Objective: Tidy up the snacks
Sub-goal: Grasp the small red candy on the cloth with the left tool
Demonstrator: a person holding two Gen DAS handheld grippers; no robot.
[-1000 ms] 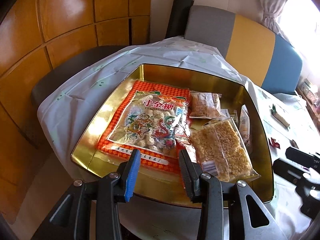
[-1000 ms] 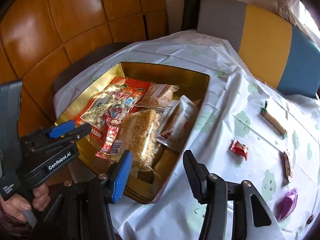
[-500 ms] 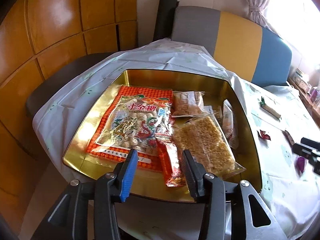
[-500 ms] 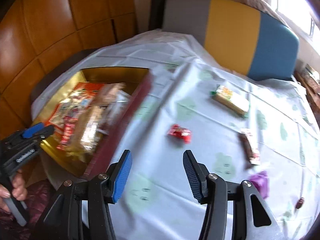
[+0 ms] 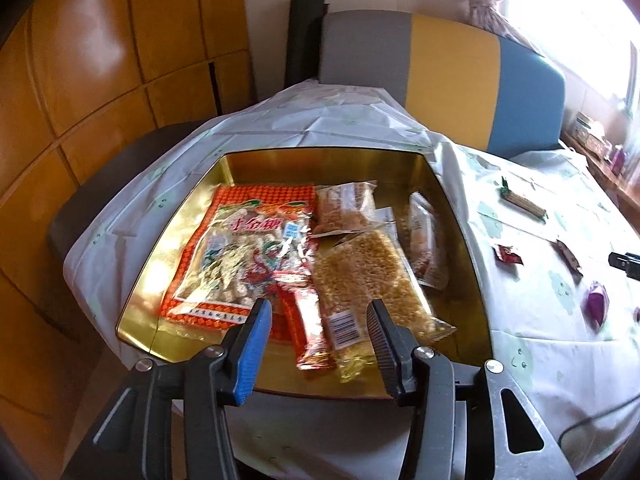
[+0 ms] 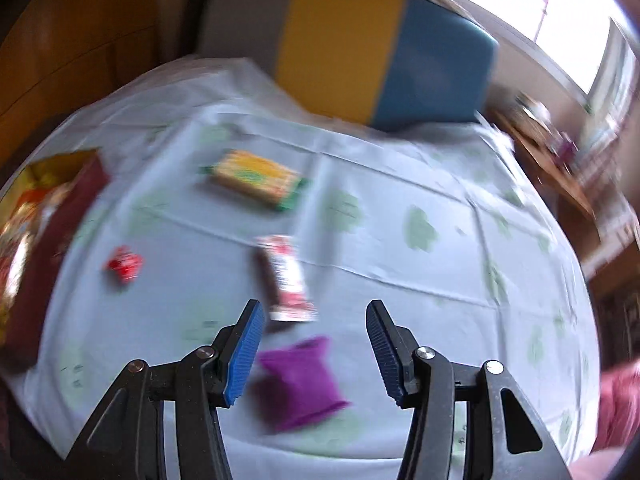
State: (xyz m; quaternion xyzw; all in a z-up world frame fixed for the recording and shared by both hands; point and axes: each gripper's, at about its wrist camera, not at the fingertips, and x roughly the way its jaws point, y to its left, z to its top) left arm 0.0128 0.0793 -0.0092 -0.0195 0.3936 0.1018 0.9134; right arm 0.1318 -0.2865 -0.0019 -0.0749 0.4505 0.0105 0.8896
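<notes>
A gold tin tray holds a large red bag of snacks, a clear pack of yellow puffed rice, a red stick pack and smaller packs. My left gripper is open and empty above the tray's near edge. My right gripper is open and empty over the tablecloth, above a purple pouch and a brown-and-white bar. A red candy and a yellow wafer pack lie further off. The right view is blurred.
The tray's red side shows at the left of the right wrist view. The loose snacks also lie on the white cloth right of the tray. A grey, yellow and blue bench back stands behind the table.
My right gripper has swung right, away from the tray, to over the loose snacks on the cloth. My left gripper has drawn back a little from the tray.
</notes>
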